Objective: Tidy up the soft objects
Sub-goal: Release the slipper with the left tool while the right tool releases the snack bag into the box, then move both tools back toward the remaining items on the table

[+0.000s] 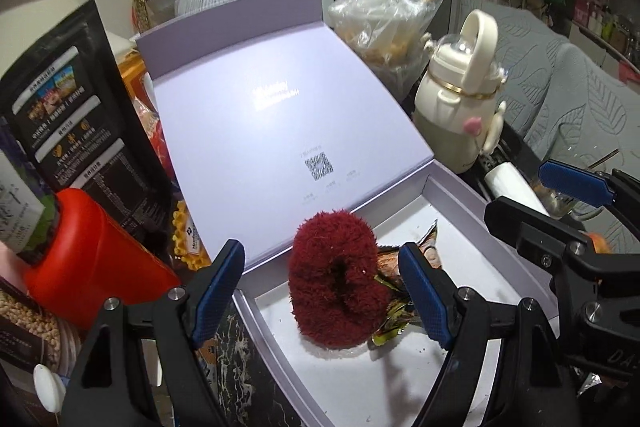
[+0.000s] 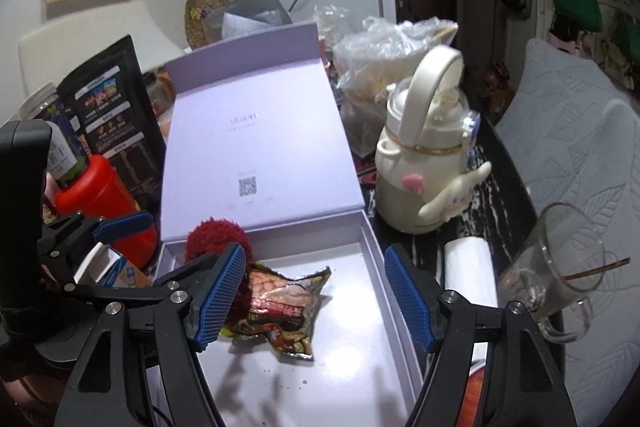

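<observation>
Scrunchie (image 1: 334,281), dark red and fuzzy, lying inside lavender box (image 1: 452,195) near the hinged lid, overlapping crumpled snack packet (image 2: 280,307). Bare box floor open toward the near wall. Left gripper (image 1: 332,295) released, straddling the scrunchie without contact. Right gripper (image 2: 316,299) released above the packet. Scrunchie partly hidden behind the right gripper's finger.

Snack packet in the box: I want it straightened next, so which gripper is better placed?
Probably the right gripper: open, directly above the snack packet. The left gripper frames the red scrunchie instead.
</observation>
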`<state>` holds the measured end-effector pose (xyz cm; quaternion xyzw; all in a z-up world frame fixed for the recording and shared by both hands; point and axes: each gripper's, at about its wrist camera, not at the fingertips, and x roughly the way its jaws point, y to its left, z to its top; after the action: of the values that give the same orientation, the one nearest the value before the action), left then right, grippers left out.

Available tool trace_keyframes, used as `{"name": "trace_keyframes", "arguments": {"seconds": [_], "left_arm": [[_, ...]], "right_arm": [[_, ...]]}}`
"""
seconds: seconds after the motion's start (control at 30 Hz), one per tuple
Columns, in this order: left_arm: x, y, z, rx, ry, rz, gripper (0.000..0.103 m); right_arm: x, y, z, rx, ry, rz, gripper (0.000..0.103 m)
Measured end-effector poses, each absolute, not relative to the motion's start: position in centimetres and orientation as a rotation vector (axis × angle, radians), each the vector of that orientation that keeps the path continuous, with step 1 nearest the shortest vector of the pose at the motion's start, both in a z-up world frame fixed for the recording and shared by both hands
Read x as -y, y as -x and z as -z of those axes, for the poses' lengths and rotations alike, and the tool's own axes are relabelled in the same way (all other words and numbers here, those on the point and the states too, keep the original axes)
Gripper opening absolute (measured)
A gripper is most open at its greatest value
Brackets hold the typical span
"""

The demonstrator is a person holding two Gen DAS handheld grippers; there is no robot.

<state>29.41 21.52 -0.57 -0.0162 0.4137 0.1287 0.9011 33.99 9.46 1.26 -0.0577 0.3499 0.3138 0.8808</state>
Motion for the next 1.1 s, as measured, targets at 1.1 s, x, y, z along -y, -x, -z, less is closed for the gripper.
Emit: {"name": "trace_keyframes", "arguments": {"seconds": [1.1], "left_arm": [[-16.0, -13.8, -13.8, -0.519, -0.011, -0.236, 0.079]], "right_arm": [[-2.1, -18.8, -13.5, -0.44, 0.105, -0.606, 0.074]]}}
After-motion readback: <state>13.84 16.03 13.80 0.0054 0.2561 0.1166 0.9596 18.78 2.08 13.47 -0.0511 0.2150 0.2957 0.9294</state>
